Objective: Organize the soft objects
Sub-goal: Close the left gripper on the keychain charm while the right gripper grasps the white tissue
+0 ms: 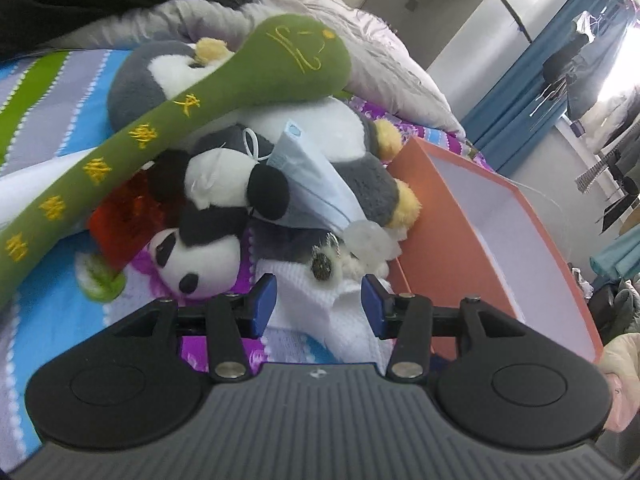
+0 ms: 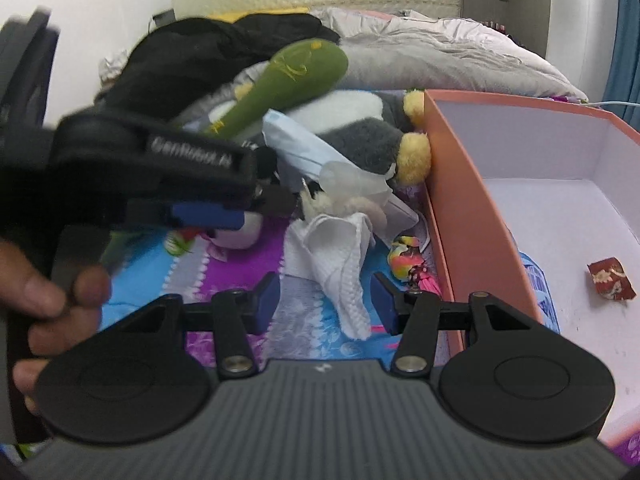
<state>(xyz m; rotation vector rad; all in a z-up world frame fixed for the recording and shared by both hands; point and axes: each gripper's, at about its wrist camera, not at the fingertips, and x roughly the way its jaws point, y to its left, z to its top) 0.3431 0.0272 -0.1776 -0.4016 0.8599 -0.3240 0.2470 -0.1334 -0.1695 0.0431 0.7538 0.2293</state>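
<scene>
A pile of soft things lies on a striped bedspread (image 1: 60,300). On top is a long green plush (image 1: 240,80) (image 2: 288,76) with yellow embroidery. Under it are a grey penguin plush (image 1: 360,168) (image 2: 360,140), a panda plush (image 1: 200,256) and a blue face mask (image 1: 316,184) (image 2: 296,144). A white knitted cloth (image 1: 340,320) (image 2: 340,264) lies in front of the pile. My left gripper (image 1: 318,304) (image 2: 224,208) is open just above that cloth. My right gripper (image 2: 324,300) is open too, with the cloth's end between its fingers and untouched.
An orange box (image 1: 440,216) (image 2: 460,184) with a white inside stands right of the pile, holding a small red packet (image 2: 610,282). A small colourful toy (image 2: 404,258) lies by its wall. A grey quilt (image 1: 380,52) and a black garment (image 2: 192,56) lie behind.
</scene>
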